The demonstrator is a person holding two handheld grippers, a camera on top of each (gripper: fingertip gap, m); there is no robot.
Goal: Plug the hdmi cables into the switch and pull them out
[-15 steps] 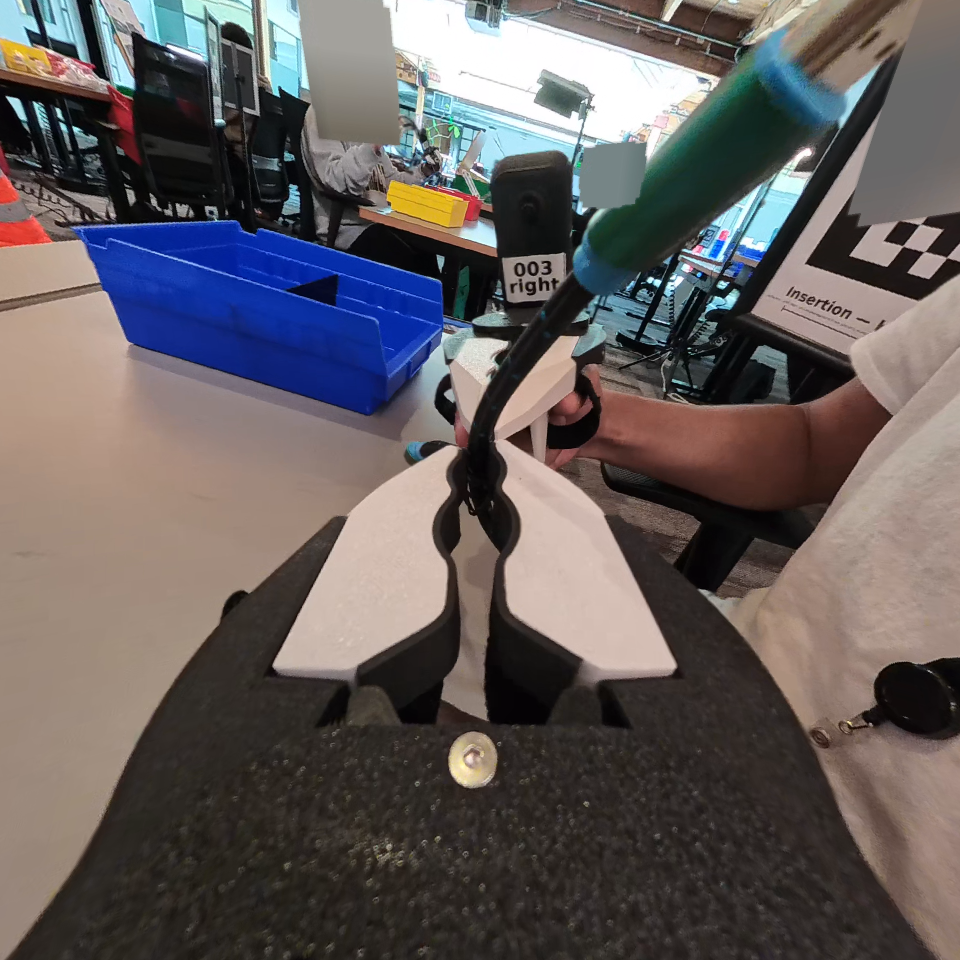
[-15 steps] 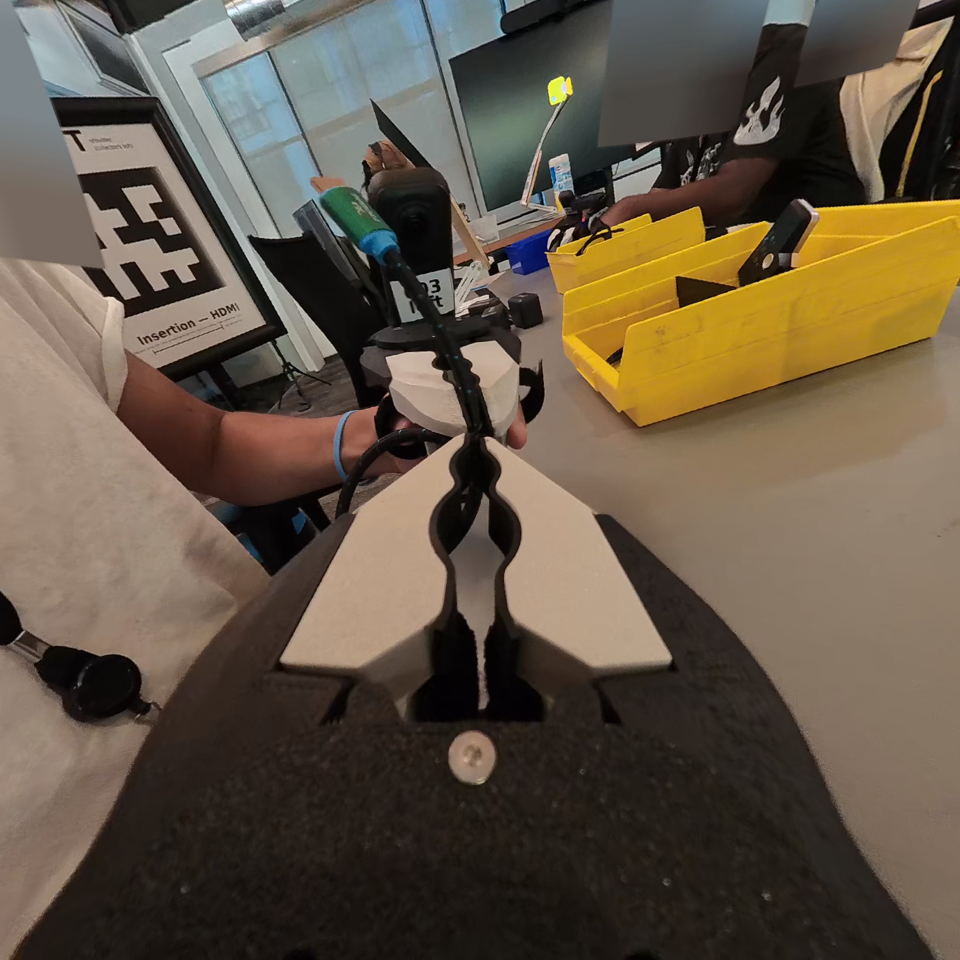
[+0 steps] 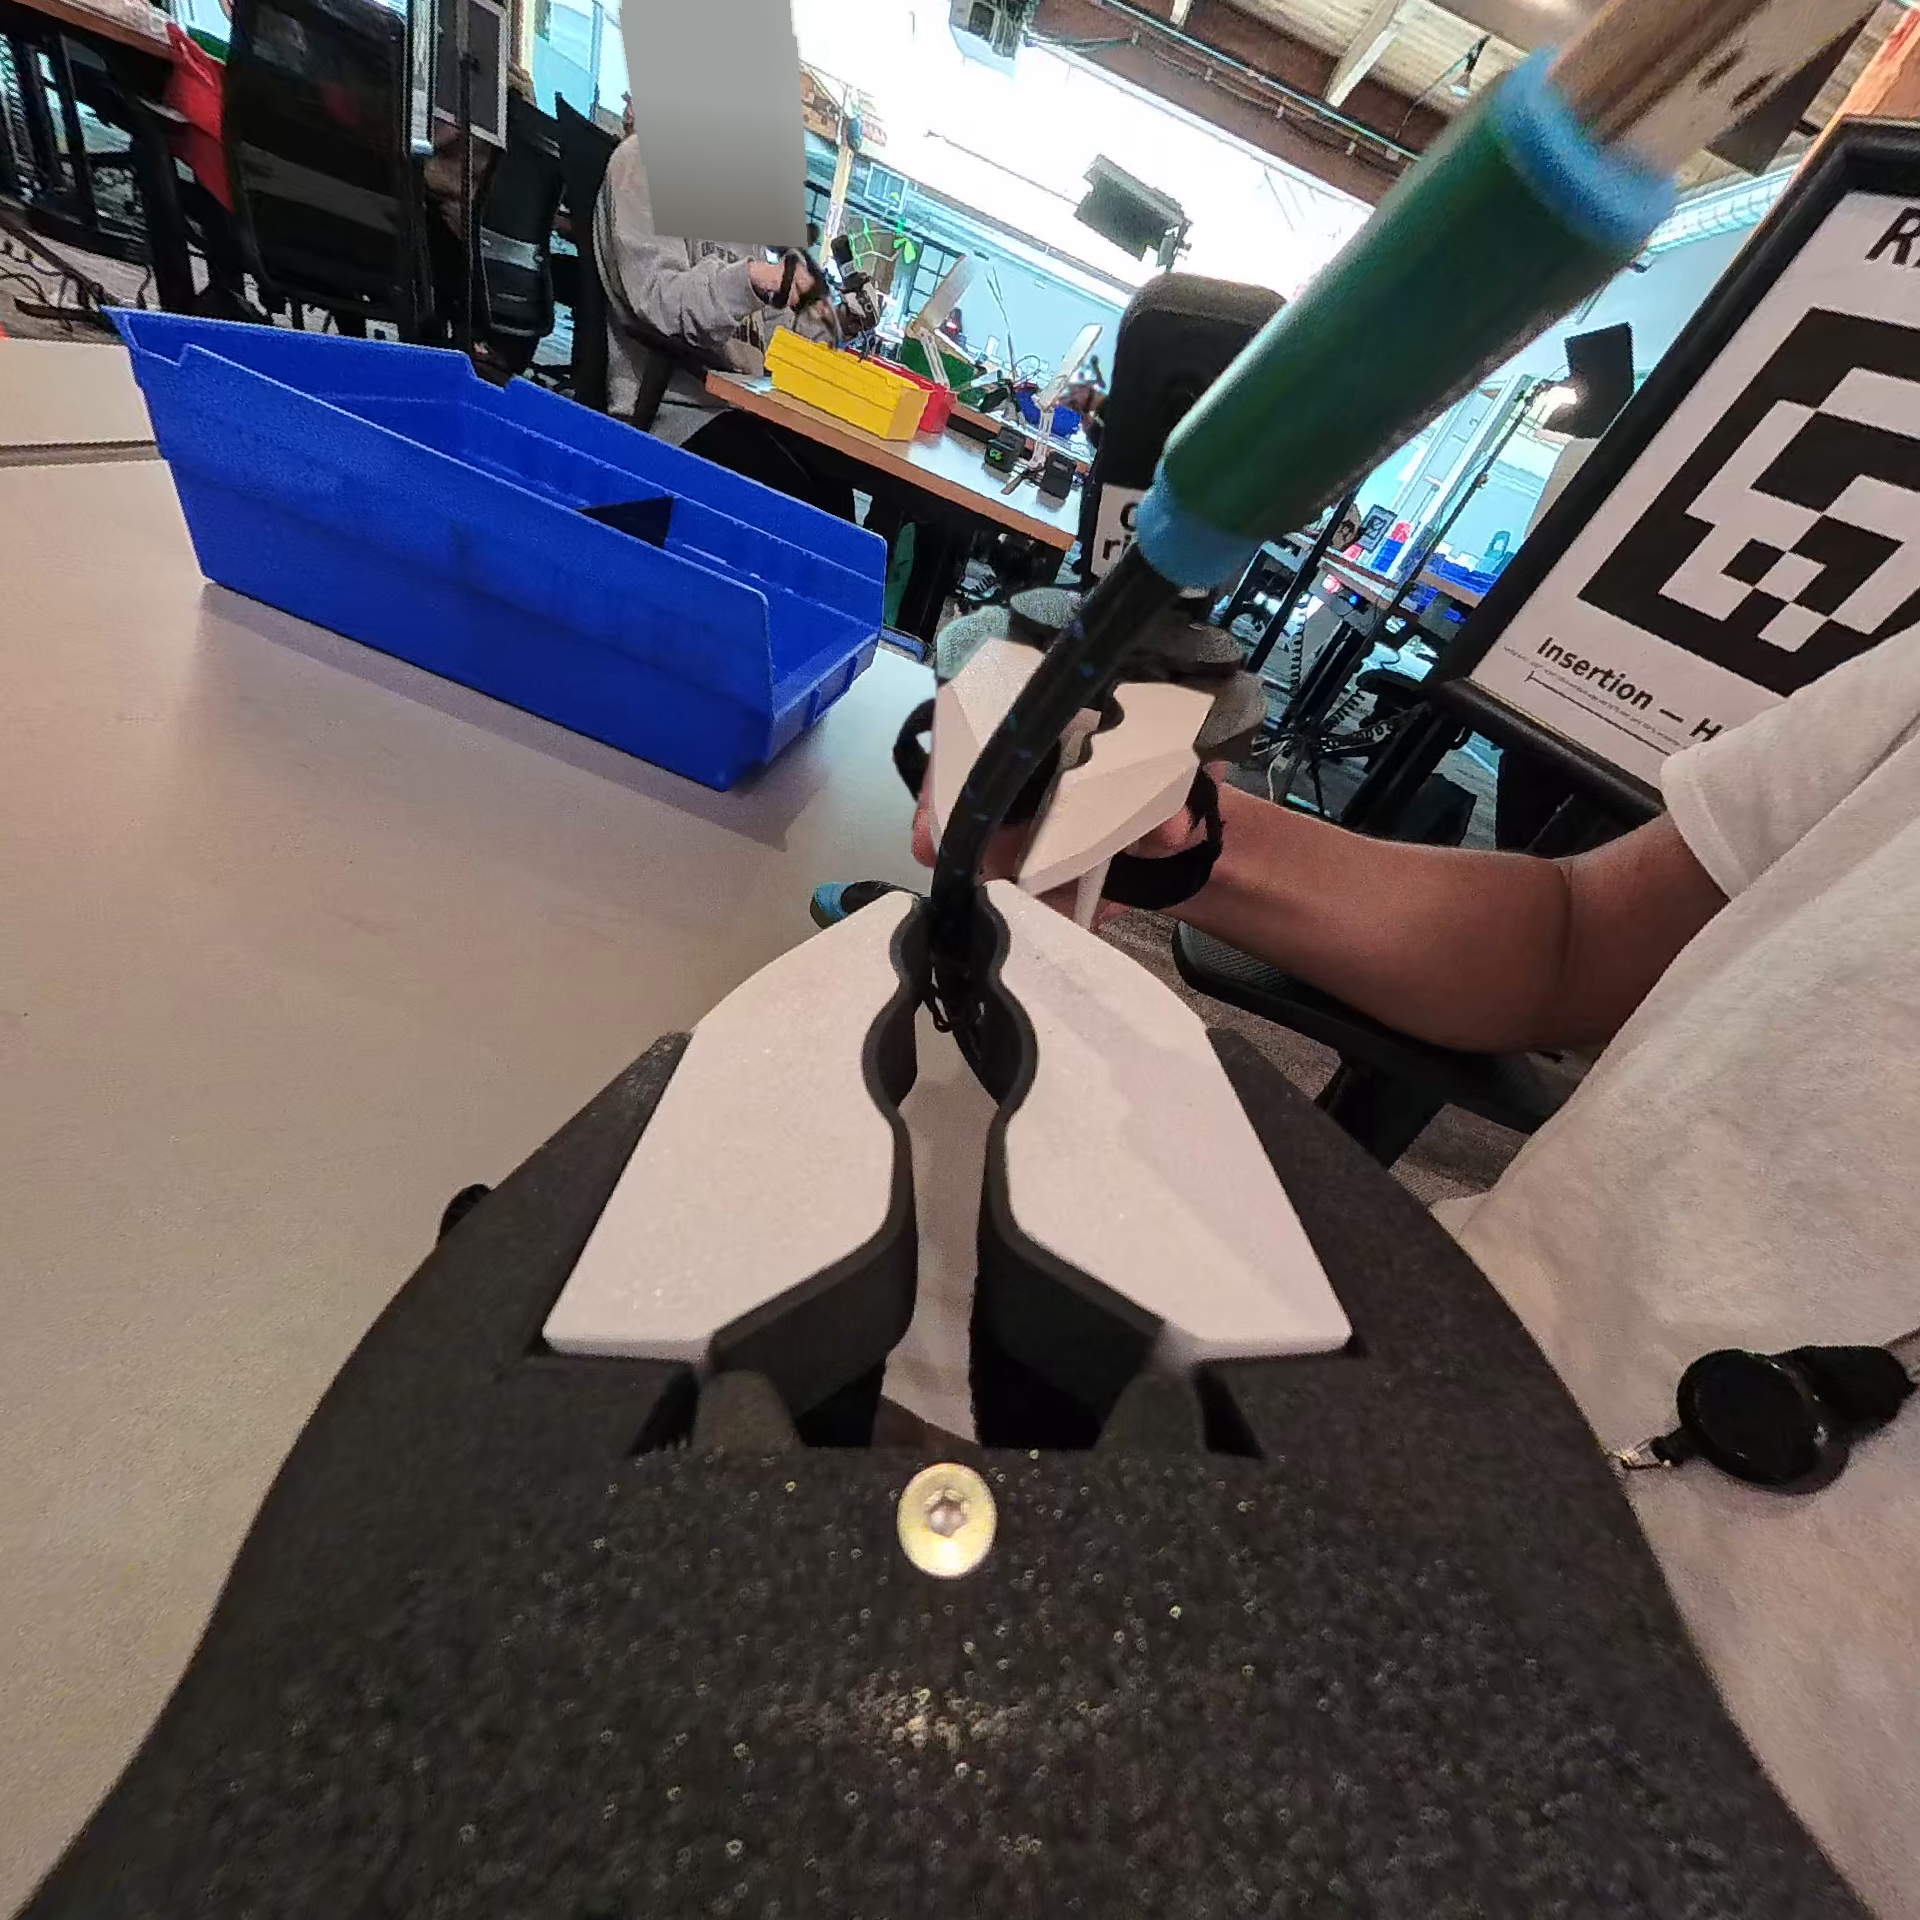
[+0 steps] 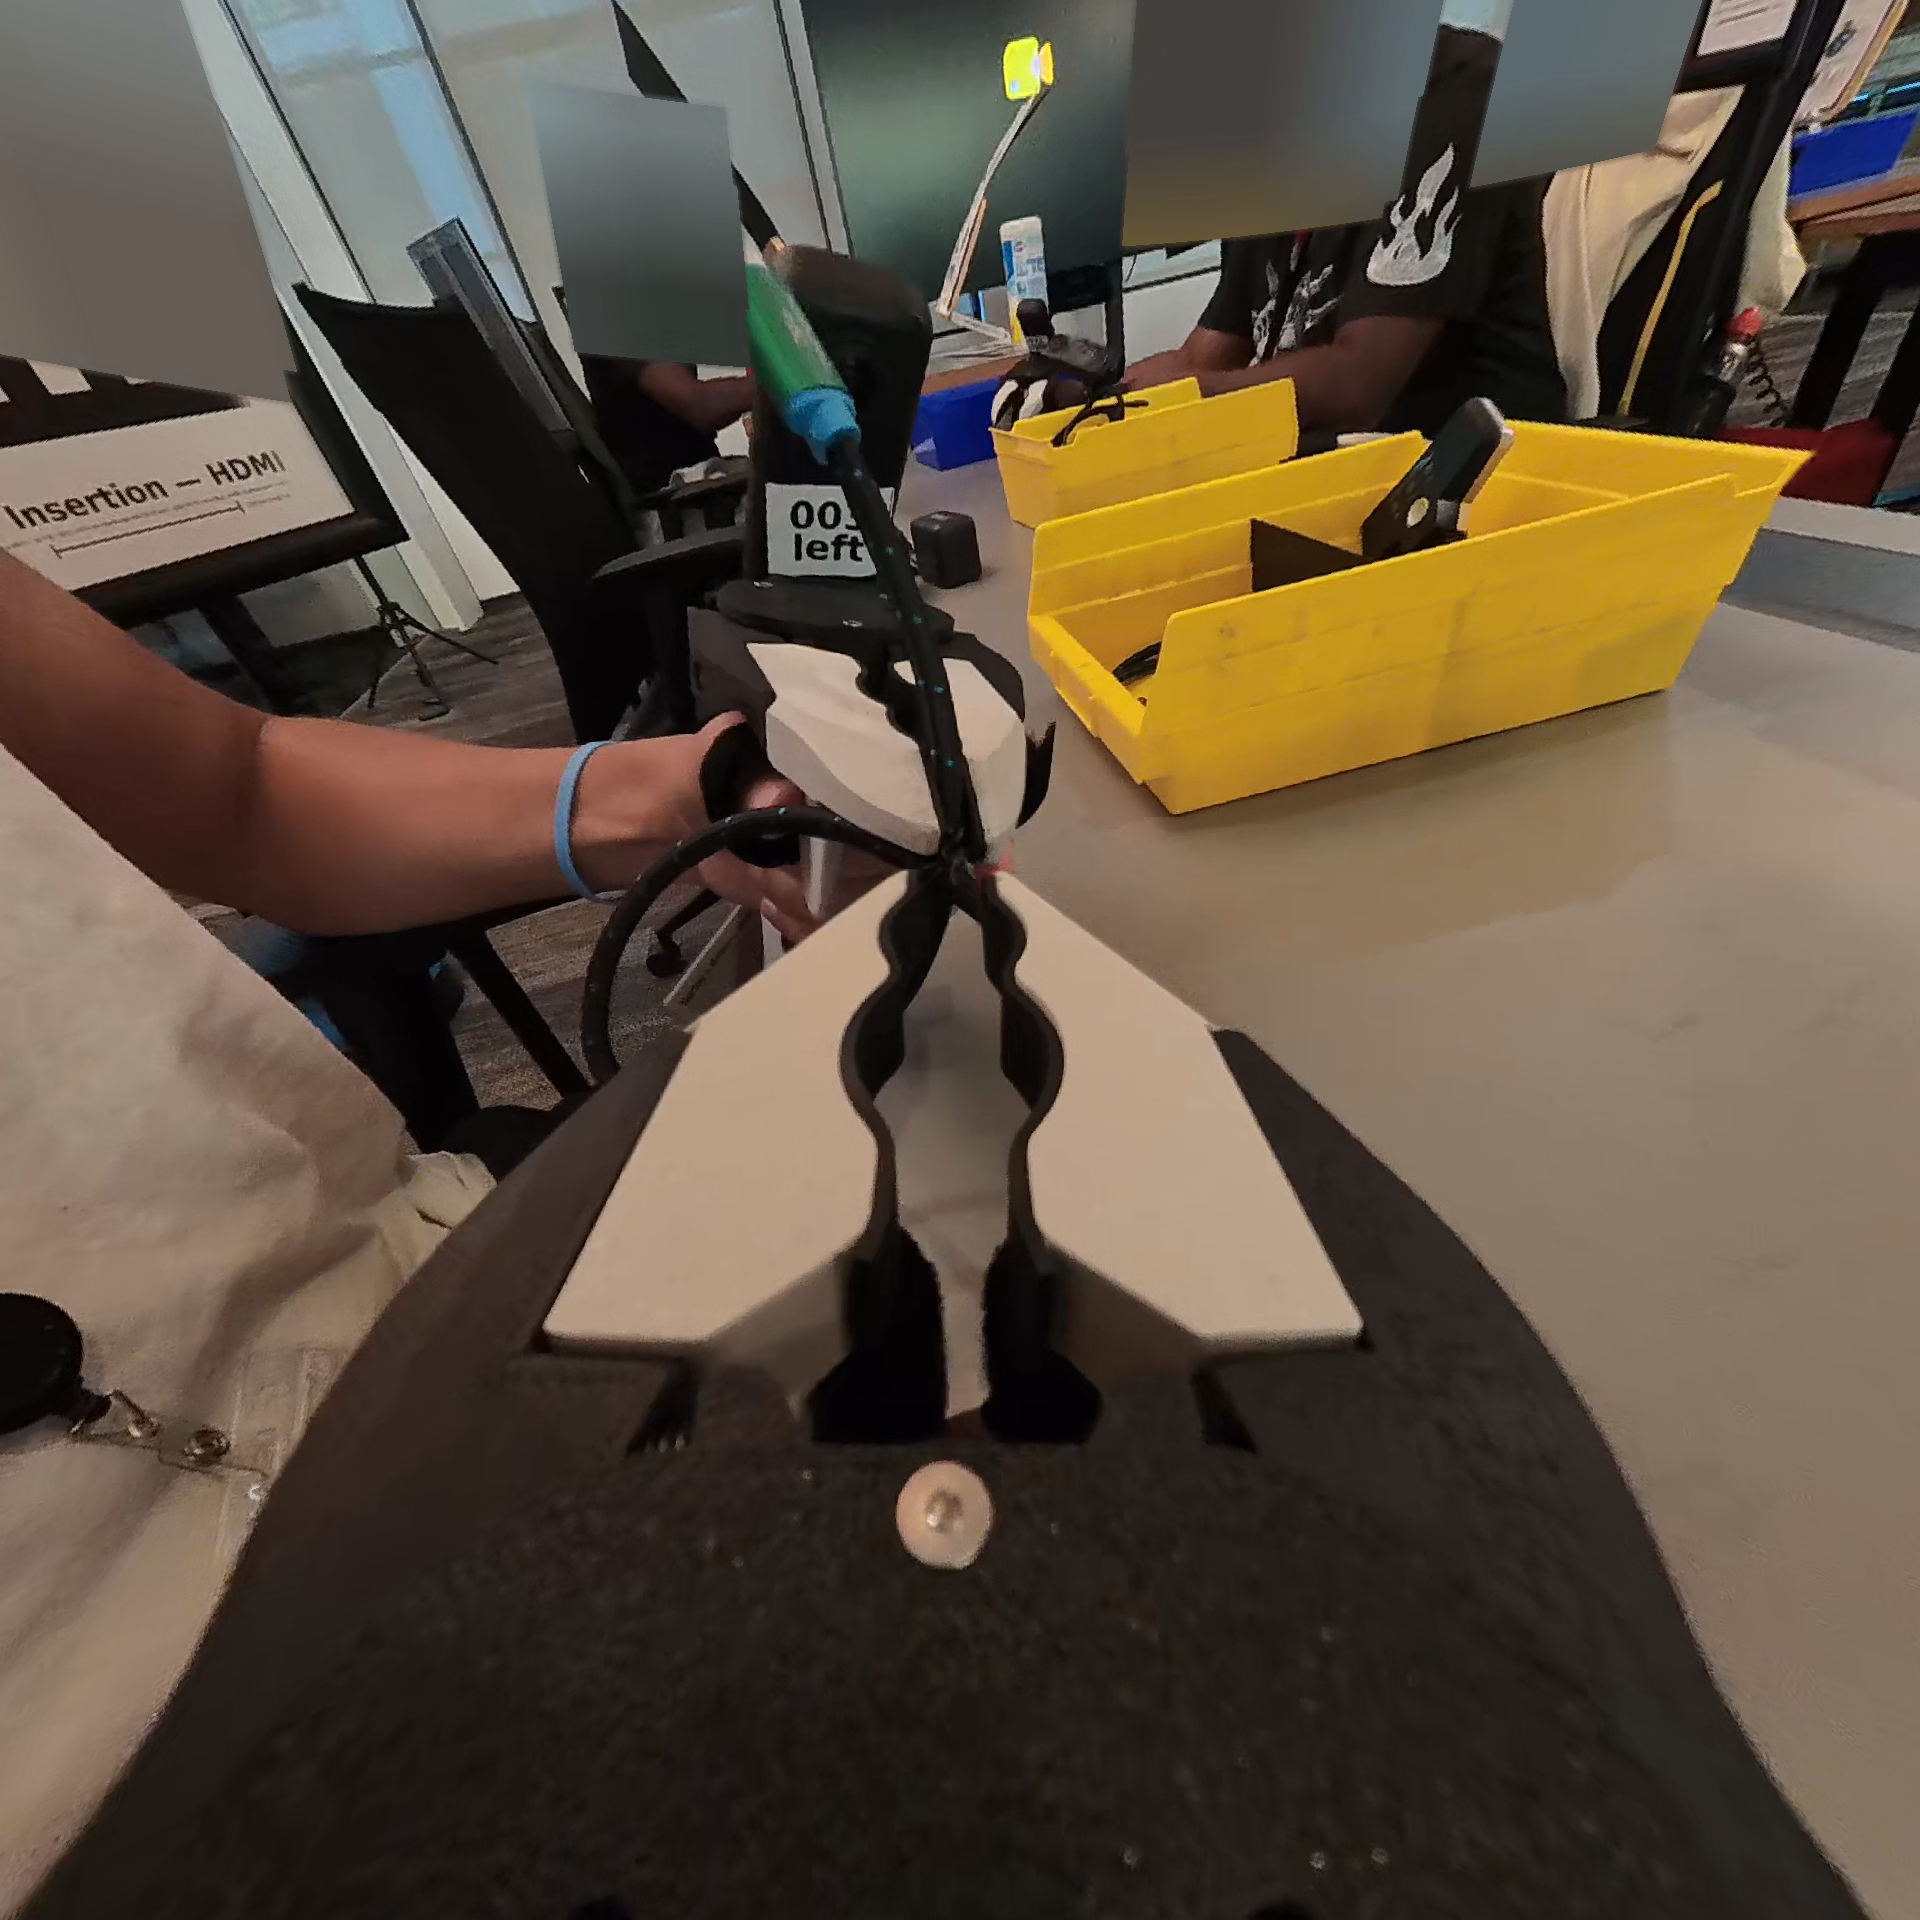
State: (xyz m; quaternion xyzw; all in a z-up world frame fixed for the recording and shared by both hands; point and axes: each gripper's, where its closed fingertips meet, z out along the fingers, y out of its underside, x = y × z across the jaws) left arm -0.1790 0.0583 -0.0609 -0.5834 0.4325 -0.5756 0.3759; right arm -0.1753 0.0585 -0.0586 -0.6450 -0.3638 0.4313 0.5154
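Note:
A black braided HDMI cable (image 3: 997,769) ends in a green plug (image 3: 1382,343) with blue collars that points up and to the right. My left gripper (image 3: 956,925) is shut on the cable just below the plug. My right gripper (image 4: 951,883) faces it tip to tip and pinches the same cable (image 4: 914,665) at its fingertips. A loop of cable hangs off to the left there. The plug (image 4: 795,332) rises in front of the left gripper (image 4: 961,831). The right gripper (image 3: 1039,862) shows behind the cable in the left wrist view. I cannot pick out a switch.
A blue bin (image 3: 468,561) stands on the grey table (image 3: 260,987) at the far left. A yellow bin (image 4: 1403,665) with a dark device leaning inside stands to the right, a second yellow bin (image 4: 1143,447) behind it. A small black box (image 4: 945,551) is nearby. A marker sign (image 3: 1714,520) stands beyond the table edge.
The right gripper's jaws stand slightly wider apart than before, with the tips still at the cable. The plug looms closer in the left wrist view. The cable loop hangs farther left.

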